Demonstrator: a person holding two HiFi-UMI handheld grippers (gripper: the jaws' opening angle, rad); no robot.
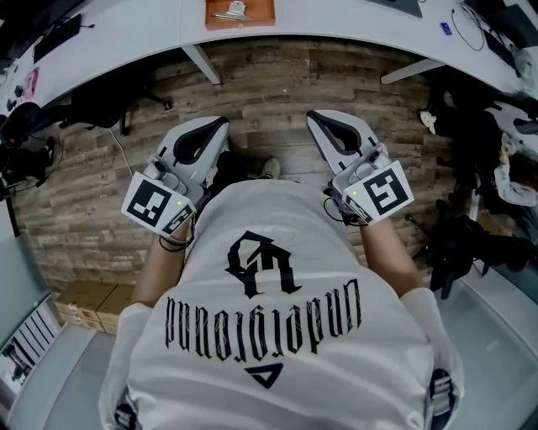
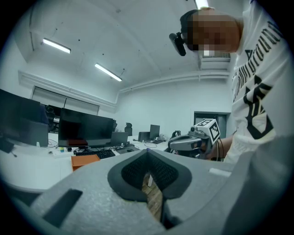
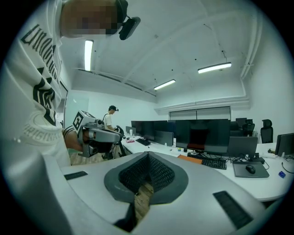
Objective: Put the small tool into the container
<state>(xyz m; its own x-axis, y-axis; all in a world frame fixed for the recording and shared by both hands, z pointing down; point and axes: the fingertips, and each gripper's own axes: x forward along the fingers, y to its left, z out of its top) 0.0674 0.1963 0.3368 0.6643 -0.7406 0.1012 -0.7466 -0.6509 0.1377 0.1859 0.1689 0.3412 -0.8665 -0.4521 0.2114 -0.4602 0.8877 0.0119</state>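
An orange container sits on the white curved desk at the far top of the head view, and a small silvery tool lies in it. I hold both grippers close to my chest over the wooden floor, well short of the desk. My left gripper is shut with nothing in it, and so is my right gripper. In the left gripper view the jaw tips meet, and the orange container shows at the left. In the right gripper view the tips also meet, with the container beyond.
Monitors and a keyboard stand on the desk. Desk legs reach down to the floor. Black chairs and gear crowd the right side, cardboard boxes lie low at the left. Another person stands far back.
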